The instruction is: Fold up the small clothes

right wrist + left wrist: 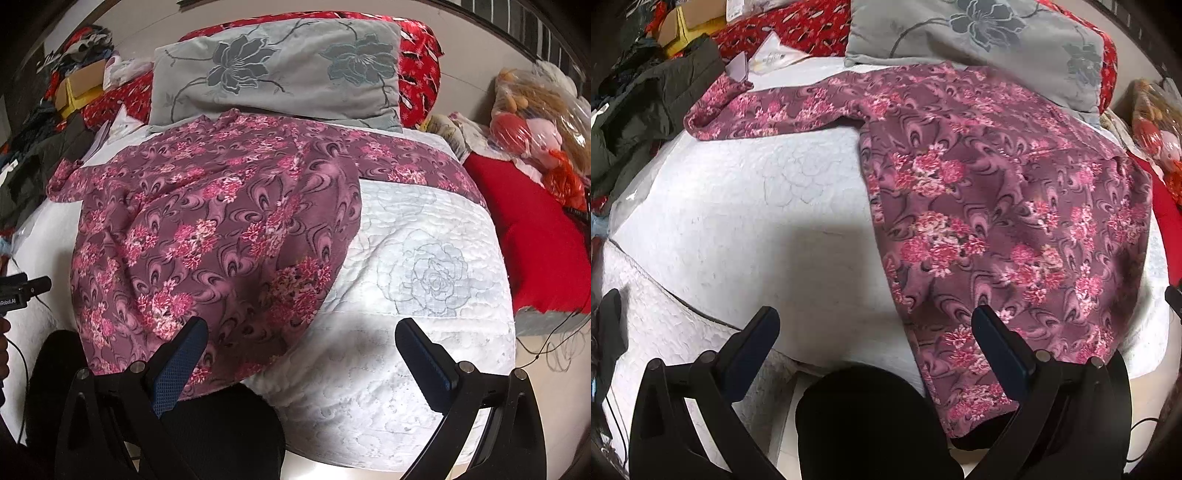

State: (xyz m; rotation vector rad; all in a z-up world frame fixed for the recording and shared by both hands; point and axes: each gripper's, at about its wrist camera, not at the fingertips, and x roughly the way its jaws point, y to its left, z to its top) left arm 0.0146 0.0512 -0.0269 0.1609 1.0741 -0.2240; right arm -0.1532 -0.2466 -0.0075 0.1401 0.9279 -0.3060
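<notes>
A mauve long-sleeved top printed with pink flower clusters and swirls (pixel 997 206) lies spread flat on a bed covered by a white quilted bedspread with stitched rose patterns (pixel 424 280). In the left wrist view one sleeve (pixel 768 110) stretches straight out to the left across the bedspread, its cuff near a dark olive padded jacket (pixel 646 103) heaped at the bed's left edge. In the right wrist view the other sleeve (pixel 413 162) runs out to the right along the far part of the bed. The top's hem hangs slightly over the near edge of the bed, above a black rounded shape (pixel 871 424) at the bottom of both views.

The left gripper (pixel 875 332) hovers near the hem with its fingers spread wide and holding nothing; its right finger (pixel 1001 354) shows in front of the fabric, its left one over bare bedspread. The right gripper (pixel 301 343) is likewise spread and empty, its left finger (pixel 181 365) in front of the hem's right corner.

At the head of the bed, a grey pillow with embroidered dark flowers (pixel 277 70) rests on the top's collar edge, with red patterned bedding (pixel 417 70) behind it. To the right lie a plain red cushion (pixel 535 229) and a plastic-wrapped doll (pixel 535 122).
</notes>
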